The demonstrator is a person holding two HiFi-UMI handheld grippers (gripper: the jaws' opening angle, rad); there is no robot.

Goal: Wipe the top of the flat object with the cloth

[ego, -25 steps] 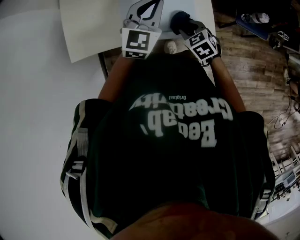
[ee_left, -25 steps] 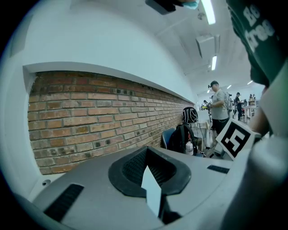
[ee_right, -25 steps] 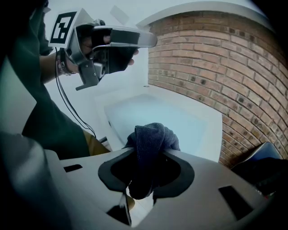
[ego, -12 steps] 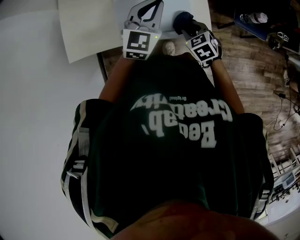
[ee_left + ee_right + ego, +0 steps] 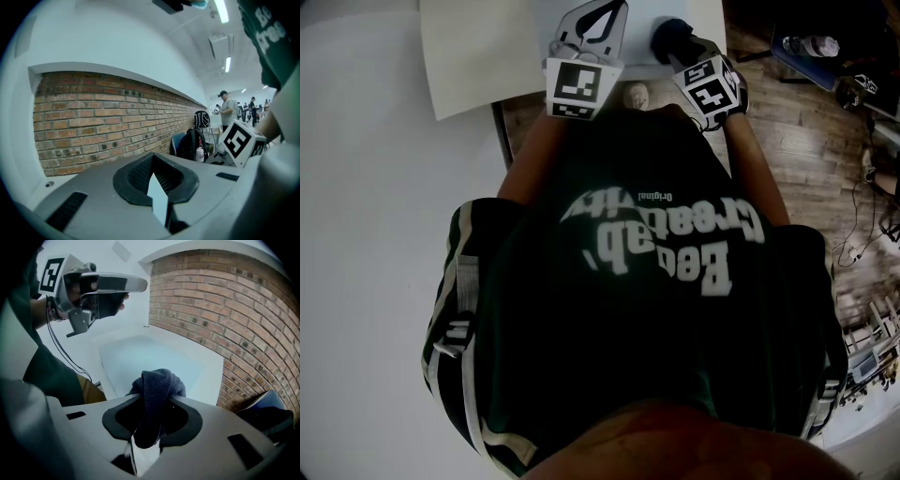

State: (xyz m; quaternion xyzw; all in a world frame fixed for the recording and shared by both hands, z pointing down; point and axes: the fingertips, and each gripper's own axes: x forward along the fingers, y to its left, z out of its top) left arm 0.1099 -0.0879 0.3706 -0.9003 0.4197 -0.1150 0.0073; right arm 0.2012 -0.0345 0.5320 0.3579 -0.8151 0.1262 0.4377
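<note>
White worktop is filling the top of the head view, with wooden floor (image 5: 806, 122) showing to its right. The person is standing at the worktop's near edge, and the pale flat object (image 5: 636, 28) is lying just beyond that edge. The left gripper (image 5: 595, 21) is hanging over the near left part of the flat object, and the right gripper (image 5: 694, 58) is pushing a dark cloth (image 5: 670, 39) toward the near right part. That looks like a readiness to wipe.

Brick wall (image 5: 103, 122) is taking up most of the left gripper view, so this tool is pointing away from the work. Its jaws (image 5: 157, 187) are sitting together with nothing between them. It is probably being held aside so the other hand has room.

In the right gripper view the jaws (image 5: 150, 416) are clamping on the bunched cloth (image 5: 157, 390). A rounded wad is sticking out in front, which suits pressing it flat on a surface. The flat object (image 5: 159, 359) is stretching ahead toward the far edge by the bricks. I cannot tell whether the cloth is touching it yet. The left gripper (image 5: 108, 284) is floating above the left side, well clear of the wiping path.
</note>
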